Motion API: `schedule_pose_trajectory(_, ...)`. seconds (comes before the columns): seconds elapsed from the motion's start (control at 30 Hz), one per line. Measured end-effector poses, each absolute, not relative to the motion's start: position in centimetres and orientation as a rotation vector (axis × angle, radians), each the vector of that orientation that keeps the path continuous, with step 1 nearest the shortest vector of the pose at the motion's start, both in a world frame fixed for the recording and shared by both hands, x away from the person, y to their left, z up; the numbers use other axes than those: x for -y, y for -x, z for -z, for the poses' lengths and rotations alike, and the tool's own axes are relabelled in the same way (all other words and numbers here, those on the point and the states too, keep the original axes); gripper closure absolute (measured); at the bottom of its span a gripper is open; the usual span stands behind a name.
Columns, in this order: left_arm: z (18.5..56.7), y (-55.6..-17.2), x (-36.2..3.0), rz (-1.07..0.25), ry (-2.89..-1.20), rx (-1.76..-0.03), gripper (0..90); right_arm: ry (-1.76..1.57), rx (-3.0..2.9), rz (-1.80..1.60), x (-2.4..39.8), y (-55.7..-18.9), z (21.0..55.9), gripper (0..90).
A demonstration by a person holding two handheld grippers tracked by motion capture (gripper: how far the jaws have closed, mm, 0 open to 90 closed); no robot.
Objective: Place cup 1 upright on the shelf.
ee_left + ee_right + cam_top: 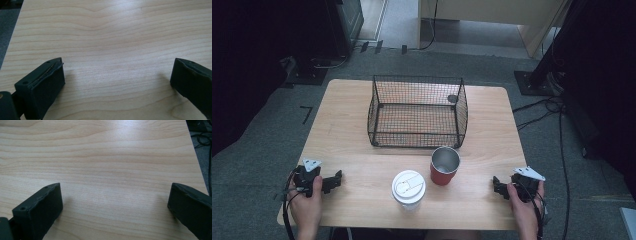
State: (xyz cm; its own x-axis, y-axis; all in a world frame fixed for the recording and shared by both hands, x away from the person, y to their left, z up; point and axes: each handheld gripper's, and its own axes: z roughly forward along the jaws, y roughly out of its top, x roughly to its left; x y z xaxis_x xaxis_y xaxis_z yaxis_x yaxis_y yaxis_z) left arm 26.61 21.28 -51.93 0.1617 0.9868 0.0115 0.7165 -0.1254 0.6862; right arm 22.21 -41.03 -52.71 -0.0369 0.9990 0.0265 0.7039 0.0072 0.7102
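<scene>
Claws both gape empty: left claw point(333, 181) lower left, right claw point(497, 185) lower right on desk point(347, 120). White lidded cup point(408, 188) and red cup point(445, 165) stand lower centre, nearly touching; reaching for one risks toppling the other.

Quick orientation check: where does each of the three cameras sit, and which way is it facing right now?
High view: above the near edge, facing forward and down on table, basket, red cup, lidded cup; both hands show.
Left gripper view: on left gripper, jaws apart over bare wood.
Right gripper view: on right gripper, likewise.
Shared: the same tabletop.
</scene>
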Motion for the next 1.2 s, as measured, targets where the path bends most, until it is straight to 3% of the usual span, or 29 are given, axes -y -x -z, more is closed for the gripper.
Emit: schedule_pose_trajectory(1.2, 51.9, -26.6, -21.2, -0.653, -1.903, -1.612, 0.0, -1.536, -1.909, -0.935, 34.2, -20.9, 49.8, 0.0)
